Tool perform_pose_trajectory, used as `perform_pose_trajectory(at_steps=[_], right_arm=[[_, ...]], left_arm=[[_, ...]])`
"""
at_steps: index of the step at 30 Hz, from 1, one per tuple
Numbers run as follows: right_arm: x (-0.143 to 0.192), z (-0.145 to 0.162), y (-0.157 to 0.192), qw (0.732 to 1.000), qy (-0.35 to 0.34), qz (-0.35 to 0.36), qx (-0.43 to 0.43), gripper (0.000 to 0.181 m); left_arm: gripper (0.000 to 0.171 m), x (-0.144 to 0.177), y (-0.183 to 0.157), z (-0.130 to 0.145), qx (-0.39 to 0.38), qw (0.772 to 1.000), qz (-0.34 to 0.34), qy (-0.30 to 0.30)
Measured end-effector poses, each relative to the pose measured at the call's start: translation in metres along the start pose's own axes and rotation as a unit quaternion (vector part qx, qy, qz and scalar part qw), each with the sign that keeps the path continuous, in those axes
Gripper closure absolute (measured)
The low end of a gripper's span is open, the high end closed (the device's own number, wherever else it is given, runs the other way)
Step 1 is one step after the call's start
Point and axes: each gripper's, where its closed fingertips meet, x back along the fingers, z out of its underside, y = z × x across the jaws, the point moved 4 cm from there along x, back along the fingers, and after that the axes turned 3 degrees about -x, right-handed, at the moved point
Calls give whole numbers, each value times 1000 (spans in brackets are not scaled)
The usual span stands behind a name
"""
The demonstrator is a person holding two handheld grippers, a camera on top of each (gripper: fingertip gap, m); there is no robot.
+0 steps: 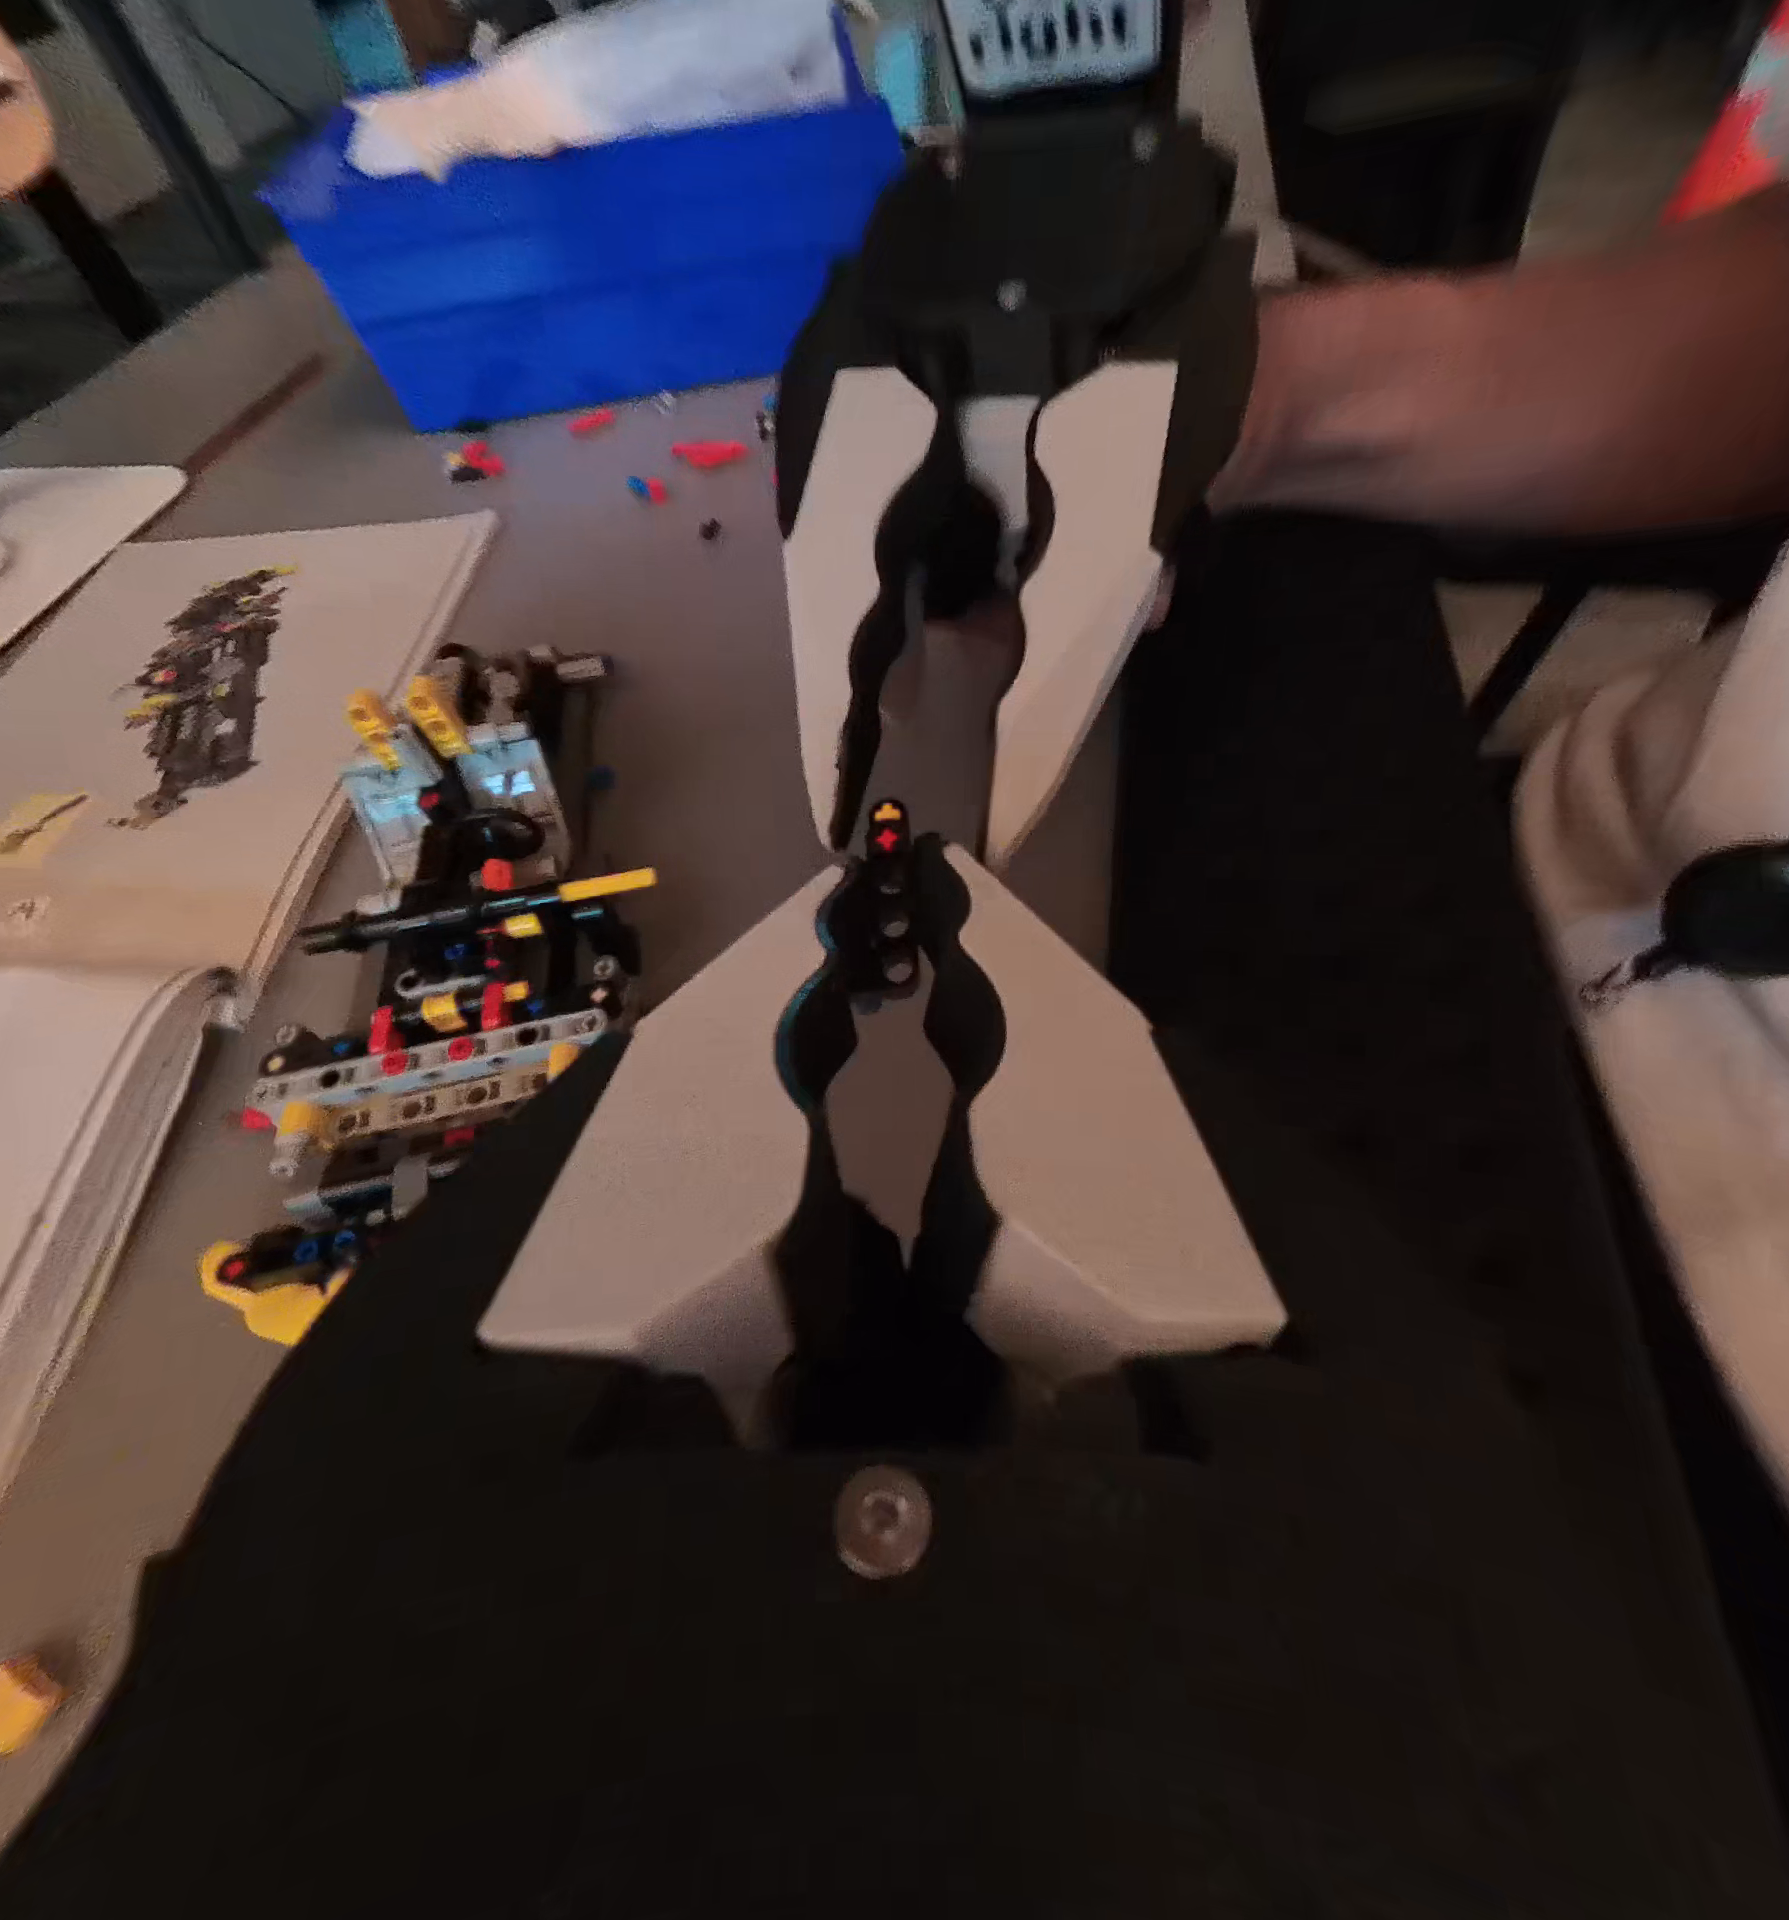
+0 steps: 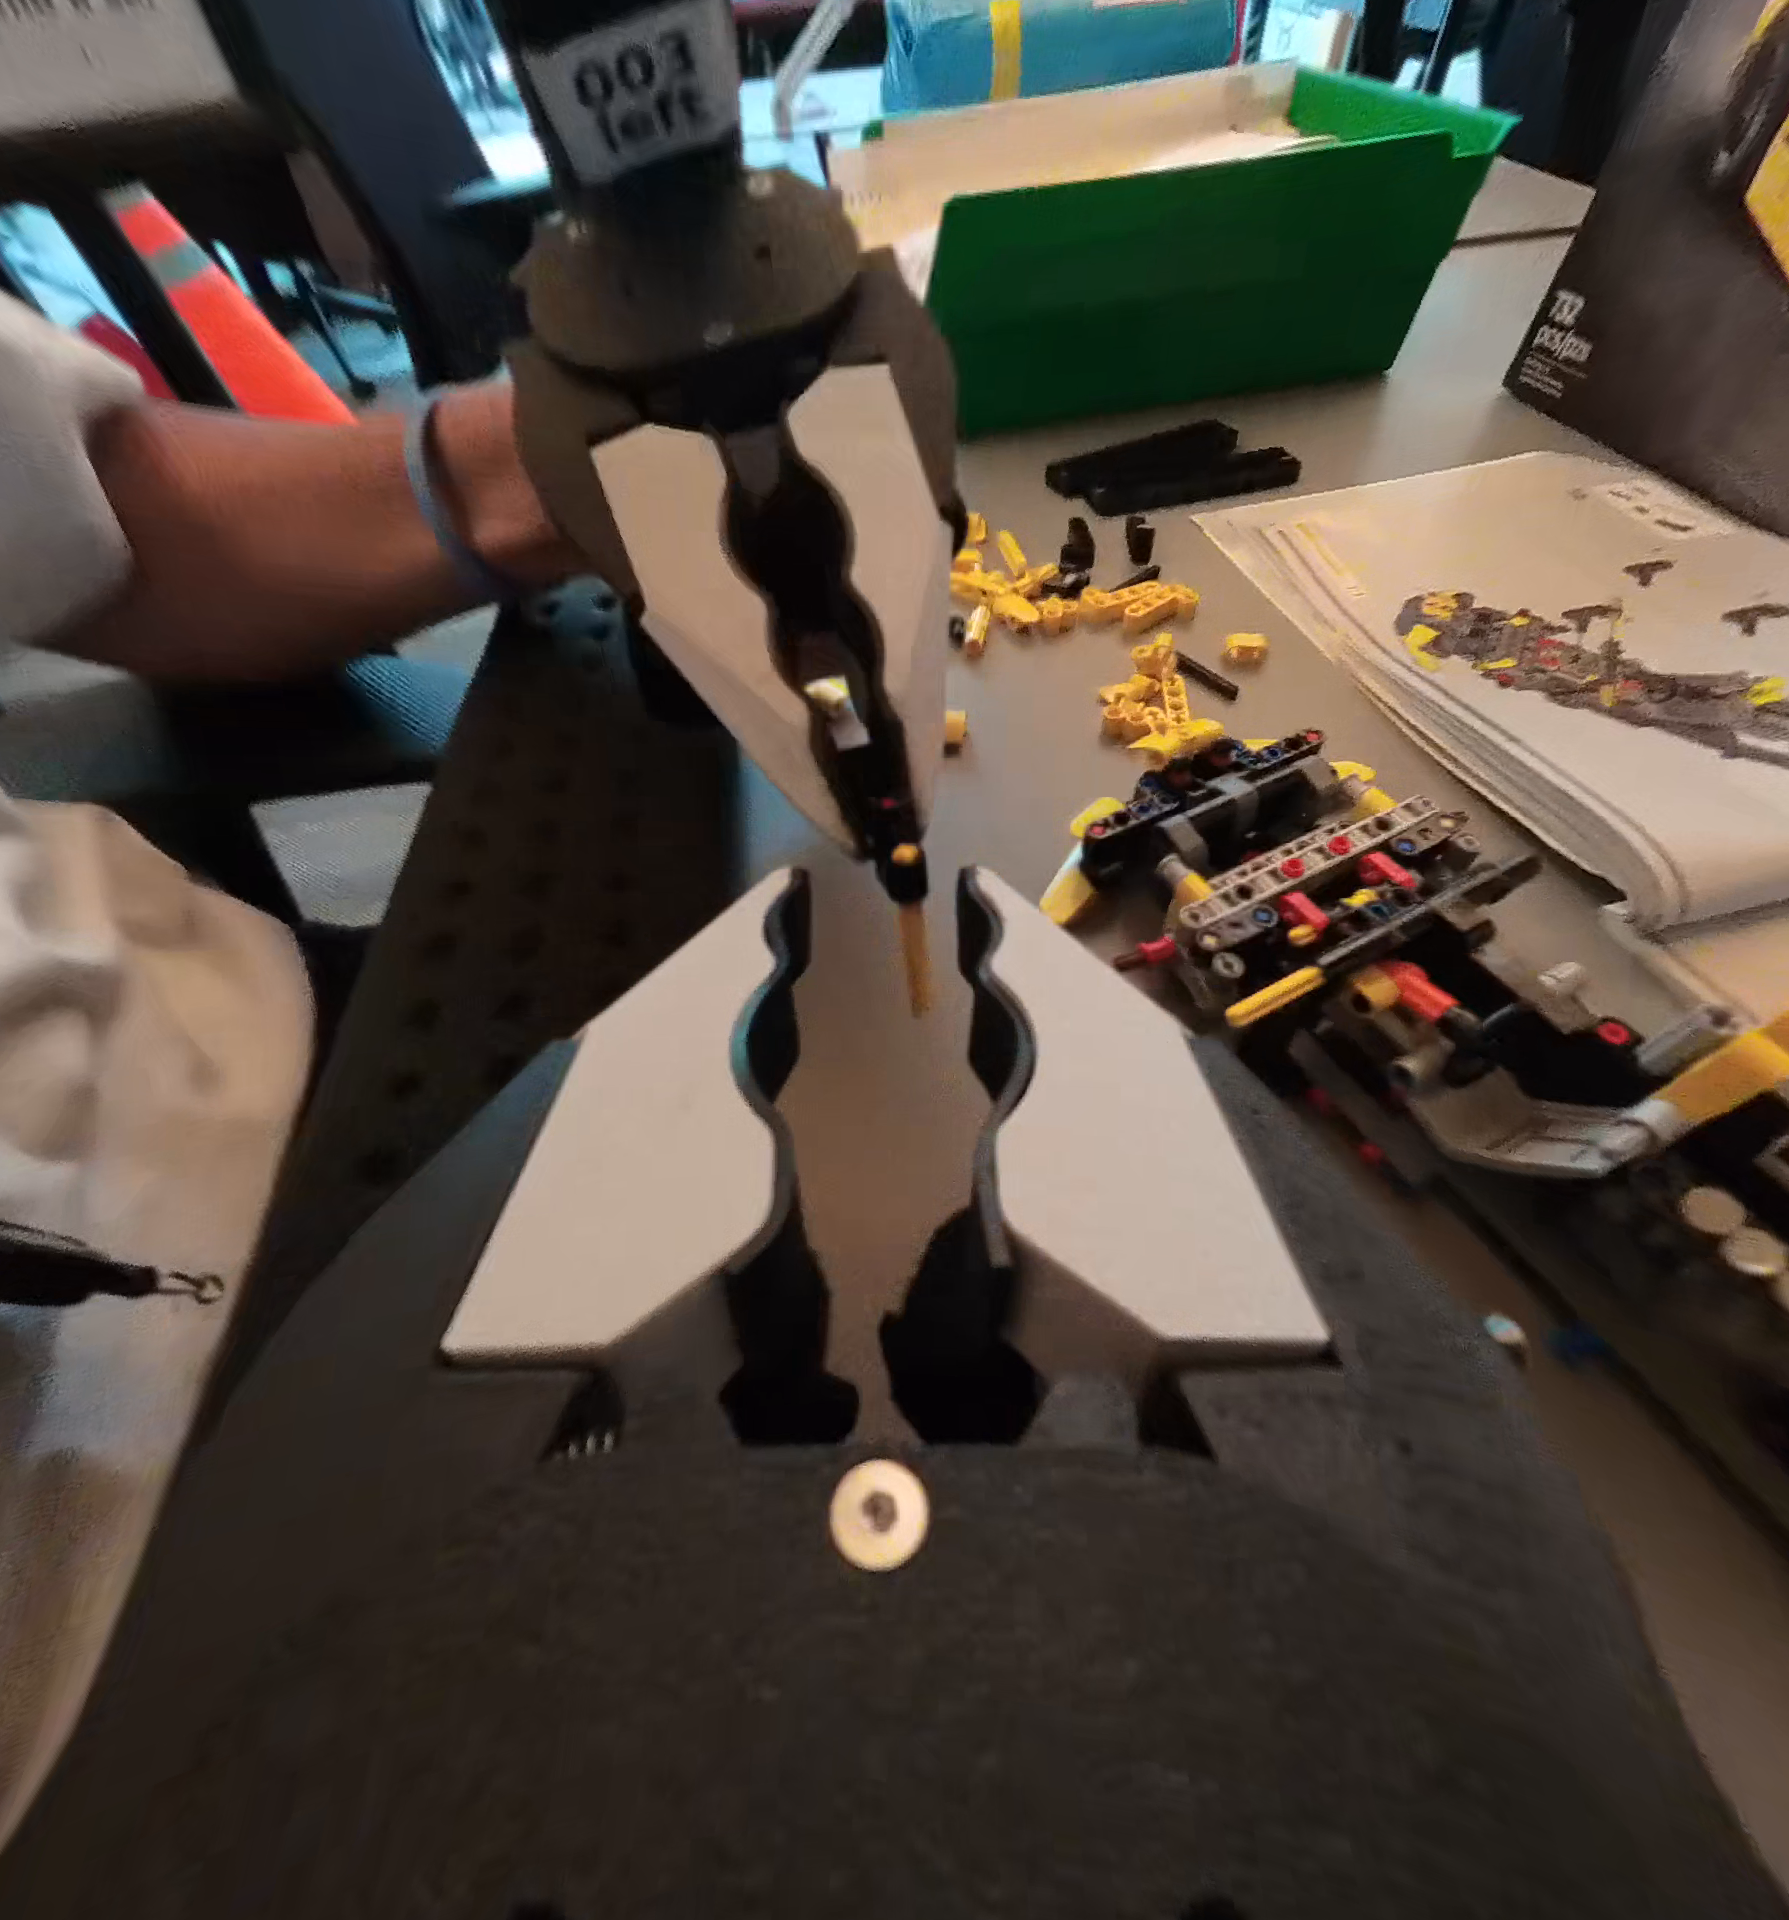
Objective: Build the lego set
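A black holed beam with a yellow axle sticking out its end hangs tilted, just beside the half-built black-and-yellow model lying on the table.

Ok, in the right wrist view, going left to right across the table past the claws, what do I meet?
Left claw holding a black beam → loose yellow pieces → partly built model → open instruction booklet.

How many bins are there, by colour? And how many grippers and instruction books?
Blue bin: 1
Green bin: 1
Grippers: 2, left gripper and right gripper
Open instruction book: 1
Total: 5
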Motion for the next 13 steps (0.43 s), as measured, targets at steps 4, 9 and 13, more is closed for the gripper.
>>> perform_pose_trajectory(at_steps=[4, 9, 13], right_arm=[[5, 9, 1, 998, 35, 30, 50, 164], [10, 21, -7, 993, 75, 49, 75, 170], [11, 30, -14, 994, 89, 42, 49, 174]], left_arm=[[168, -17, -1, 2, -72, 994, 36, 74], [167, -31, 5, -2, -99, 986, 89, 103], [167, -39, 8, 4, -98, 981, 118, 116]])
